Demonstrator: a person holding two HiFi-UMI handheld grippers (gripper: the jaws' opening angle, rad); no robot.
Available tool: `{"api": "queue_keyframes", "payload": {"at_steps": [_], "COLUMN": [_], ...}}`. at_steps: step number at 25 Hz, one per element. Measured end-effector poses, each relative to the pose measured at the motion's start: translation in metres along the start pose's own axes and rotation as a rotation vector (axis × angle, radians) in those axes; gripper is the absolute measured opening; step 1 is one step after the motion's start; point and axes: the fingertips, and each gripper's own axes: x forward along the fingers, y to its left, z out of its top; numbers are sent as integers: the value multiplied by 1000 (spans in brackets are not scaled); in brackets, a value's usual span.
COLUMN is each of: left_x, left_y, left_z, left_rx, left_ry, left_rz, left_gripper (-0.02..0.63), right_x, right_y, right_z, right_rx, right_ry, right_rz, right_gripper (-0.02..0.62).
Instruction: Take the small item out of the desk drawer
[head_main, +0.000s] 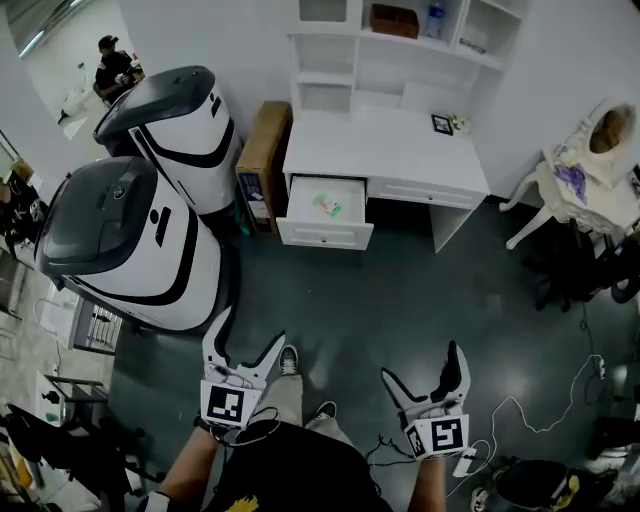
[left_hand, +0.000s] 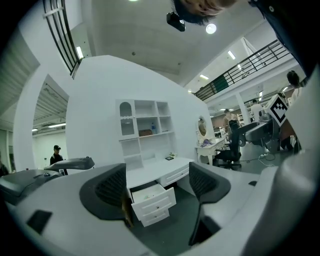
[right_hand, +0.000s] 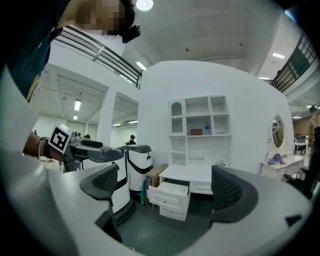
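A white desk (head_main: 385, 150) stands ahead against the wall, and its left drawer (head_main: 325, 212) is pulled out. A small green and white item (head_main: 327, 205) lies inside that drawer. Both grippers hang low near the person's body, far short of the desk. My left gripper (head_main: 245, 340) is open with nothing between its fingers. My right gripper (head_main: 423, 362) is open and empty too. The open drawer (left_hand: 152, 199) shows between the left jaws, and the same drawer (right_hand: 170, 196) appears between the right jaws.
Two large white and black machines (head_main: 135, 240) stand left of the desk, with a cardboard box (head_main: 262, 150) between them and it. A white chair (head_main: 570, 185) with cloth sits at the right. Cables (head_main: 560, 400) trail over the dark floor. A person (head_main: 112, 68) stands far back left.
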Motion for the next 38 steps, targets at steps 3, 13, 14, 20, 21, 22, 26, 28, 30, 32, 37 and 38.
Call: {"api": "queue_keyframes", "payload": {"at_steps": [3, 13, 14, 20, 21, 22, 26, 28, 30, 32, 37, 38], "left_x": [21, 139, 150, 206, 213, 220, 252, 273, 298, 321, 383, 397], "left_y": [33, 188, 204, 266, 272, 278, 295, 299, 303, 306, 329, 335], "left_z": [-27, -54, -58, -76, -76, -81, -107, -109, -112, -116, -132, -130], "left_rx": [-3, -5, -12, 37, 31, 8, -49, -31, -12, 15, 104, 109], "left_ry": [50, 9, 18, 51, 29, 28, 118, 97, 124, 164, 267, 279], "left_rz": [12, -4, -17, -125, -134, -137, -159, -176, -194, -202, -125, -103], "left_gripper": [382, 382, 382, 383, 386, 391, 427, 443, 446, 446, 446, 446], "right_x": [49, 232, 248, 339, 352, 367, 424, 450, 477, 507, 602, 619], "right_y": [13, 21, 22, 44, 48, 51, 54, 49, 41, 30, -14, -24], "right_z": [-1, -10, -7, -3, -3, -4, -15, -20, -24, -35, -86, -95], "right_rx": [-28, 125, 121, 75, 59, 44, -10, -19, -13, -8, -60, -70], "right_ry": [21, 133, 148, 215, 227, 235, 285, 317, 329, 343, 456, 489], "right_rz": [33, -51, -60, -69, -62, -54, -16, 6, 30, 59, 151, 174], "right_gripper": [591, 591, 591, 591, 591, 591, 591, 580, 575, 572, 558, 557]}}
